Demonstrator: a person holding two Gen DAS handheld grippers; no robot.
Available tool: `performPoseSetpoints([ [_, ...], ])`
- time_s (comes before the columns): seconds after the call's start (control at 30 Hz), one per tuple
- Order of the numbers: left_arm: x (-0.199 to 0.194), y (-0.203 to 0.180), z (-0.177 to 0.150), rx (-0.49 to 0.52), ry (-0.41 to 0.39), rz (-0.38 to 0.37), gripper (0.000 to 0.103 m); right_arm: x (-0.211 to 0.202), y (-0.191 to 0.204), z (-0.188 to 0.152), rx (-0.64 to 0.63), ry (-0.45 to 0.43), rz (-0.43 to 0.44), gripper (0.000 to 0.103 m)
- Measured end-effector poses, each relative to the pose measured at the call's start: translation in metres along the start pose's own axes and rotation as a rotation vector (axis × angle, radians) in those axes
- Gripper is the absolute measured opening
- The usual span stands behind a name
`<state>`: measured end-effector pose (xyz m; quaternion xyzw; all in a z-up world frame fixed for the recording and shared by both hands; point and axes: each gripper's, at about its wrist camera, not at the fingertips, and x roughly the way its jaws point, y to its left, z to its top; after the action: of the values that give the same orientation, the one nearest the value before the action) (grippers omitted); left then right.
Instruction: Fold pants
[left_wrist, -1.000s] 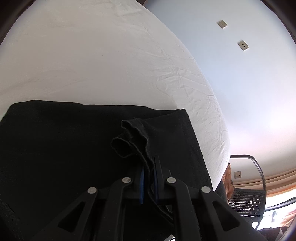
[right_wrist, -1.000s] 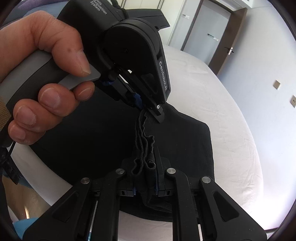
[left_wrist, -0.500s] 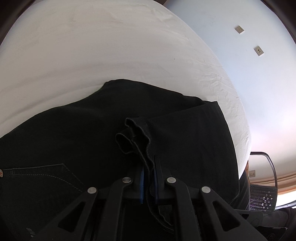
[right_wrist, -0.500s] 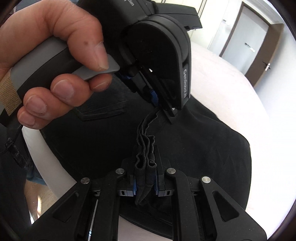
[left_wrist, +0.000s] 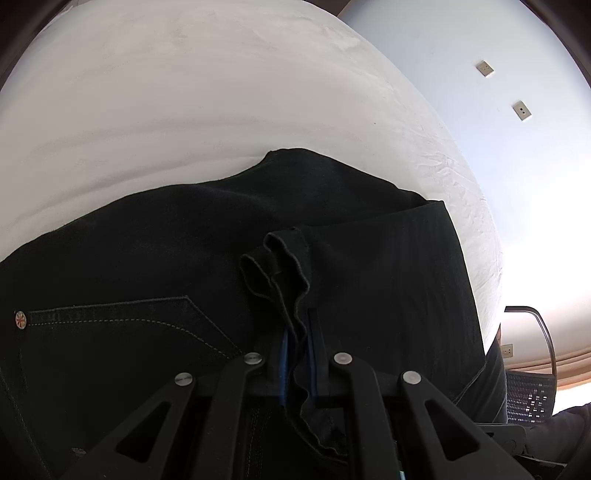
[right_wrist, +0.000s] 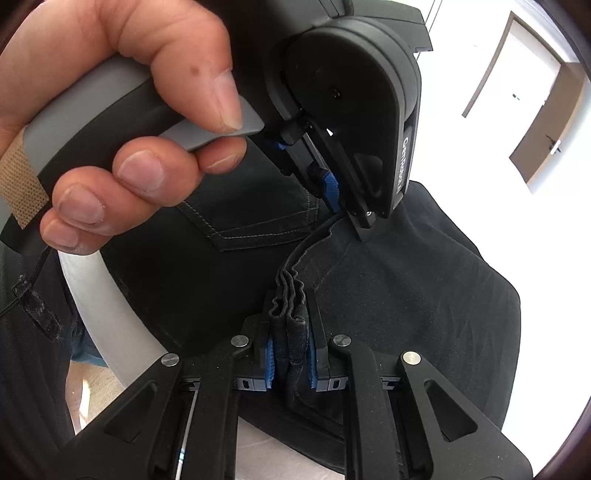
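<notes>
**Pants mid-fold, hem bunched in both grippers**

Pants (left_wrist: 369, 280) of black denim lie on the white bed (left_wrist: 221, 110), spread across its near part, with 1 layer doubled over another. In the left wrist view a back pocket (left_wrist: 122, 317) with pale stitching and a metal rivet (left_wrist: 20, 319) shows at the lower left, so the seat end appears to lie under the layer being brought over it.

The left gripper (left_wrist: 297, 347) is clamped tight on a gathered edge of the cloth; several thin folds of hem stand up between its blue pads and curl away from them. The right gripper (right_wrist: 290, 350) is closed nearly as far, its pads pressing on a thicker bundle of the same edge, which runs as a taut ridge up to the left gripper (right_wrist: 354, 218) in the right wrist view. The 2 tools sit close together there, the person's left hand (right_wrist: 122, 122) wrapped round the grey handle.

By my reading, at least 1 fold is in hand: the carried edge is over the pocket area but is not yet laid flat or released. What seems left is to lower the edge, let go, smooth the top layer, and perhaps make 1 more fold. Whether the legs were first laid on each other cannot be told for certain from these views.
</notes>
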<state>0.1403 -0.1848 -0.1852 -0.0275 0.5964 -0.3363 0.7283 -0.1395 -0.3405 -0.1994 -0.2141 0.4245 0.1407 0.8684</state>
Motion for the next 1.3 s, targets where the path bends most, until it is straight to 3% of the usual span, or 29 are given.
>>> performPoseSetpoints([
  [0.13, 0.003, -0.003, -0.001, -0.004, -0.004, -0.002, 0.009, -0.007, 0.003, 0.006, -0.007, 0.002, -0.002, 0.012],
  [0.27, 0.005, 0.010, -0.002, -0.041, -0.010, -0.021, 0.015, -0.019, -0.024, 0.025, 0.012, 0.033, 0.024, 0.015],
  [0.33, -0.001, 0.014, -0.001, -0.048, -0.034, -0.006, 0.022, -0.036, -0.029, 0.033, 0.047, 0.030, 0.045, 0.021],
  [0.37, -0.006, 0.016, -0.001, -0.043, -0.047, 0.015, 0.026, -0.040, -0.033, 0.031, 0.062, 0.029, 0.065, 0.040],
  [0.4, -0.011, 0.016, -0.001, -0.035, -0.062, 0.048, 0.033, -0.046, -0.038, 0.027, 0.085, 0.025, 0.093, 0.068],
  [0.43, -0.016, 0.014, -0.002, -0.025, -0.079, 0.088, 0.039, -0.056, -0.045, 0.021, 0.119, 0.008, 0.132, 0.075],
  [0.53, -0.040, -0.003, -0.007, 0.018, -0.181, 0.269, 0.055, -0.090, -0.079, -0.002, 0.256, -0.041, 0.272, 0.076],
  [0.63, -0.055, -0.033, -0.018, 0.081, -0.269, 0.355, 0.058, -0.111, -0.138, -0.030, 0.457, -0.073, 0.378, 0.074],
  [0.67, -0.055, -0.044, -0.023, 0.096, -0.289, 0.376, 0.058, -0.111, -0.161, -0.039, 0.532, -0.071, 0.416, 0.061],
  [0.7, -0.052, -0.055, -0.030, 0.110, -0.299, 0.390, 0.058, -0.109, -0.185, -0.048, 0.602, -0.067, 0.454, 0.038],
  [0.77, -0.035, -0.071, -0.045, 0.139, -0.275, 0.396, 0.052, -0.101, -0.234, -0.067, 0.738, -0.063, 0.468, 0.024],
  [0.8, -0.026, -0.075, -0.050, 0.148, -0.254, 0.398, 0.040, -0.095, -0.258, -0.076, 0.799, -0.072, 0.483, 0.016],
  [0.83, -0.016, -0.078, -0.055, 0.150, -0.229, 0.400, 0.033, -0.089, -0.280, -0.082, 0.853, -0.085, 0.516, 0.014],
  [0.87, -0.005, -0.080, -0.059, 0.143, -0.202, 0.388, 0.032, -0.082, -0.298, -0.085, 0.891, -0.091, 0.548, 0.014],
  [0.93, 0.010, -0.074, -0.067, 0.117, -0.171, 0.370, 0.031, -0.065, -0.324, -0.083, 0.925, -0.092, 0.671, 0.014],
  [1.0, 0.015, -0.073, -0.071, 0.120, -0.186, 0.380, 0.031, -0.048, -0.340, -0.076, 0.946, -0.091, 0.697, 0.014],
  [1.07, 0.015, -0.072, -0.070, 0.113, -0.181, 0.377, 0.031, -0.018, -0.356, -0.075, 1.011, -0.073, 0.822, 0.014],
  [1.3, 0.026, -0.072, -0.068, 0.110, -0.173, 0.371, 0.031, 0.079, -0.379, -0.111, 1.225, 0.017, 0.938, 0.011],
])
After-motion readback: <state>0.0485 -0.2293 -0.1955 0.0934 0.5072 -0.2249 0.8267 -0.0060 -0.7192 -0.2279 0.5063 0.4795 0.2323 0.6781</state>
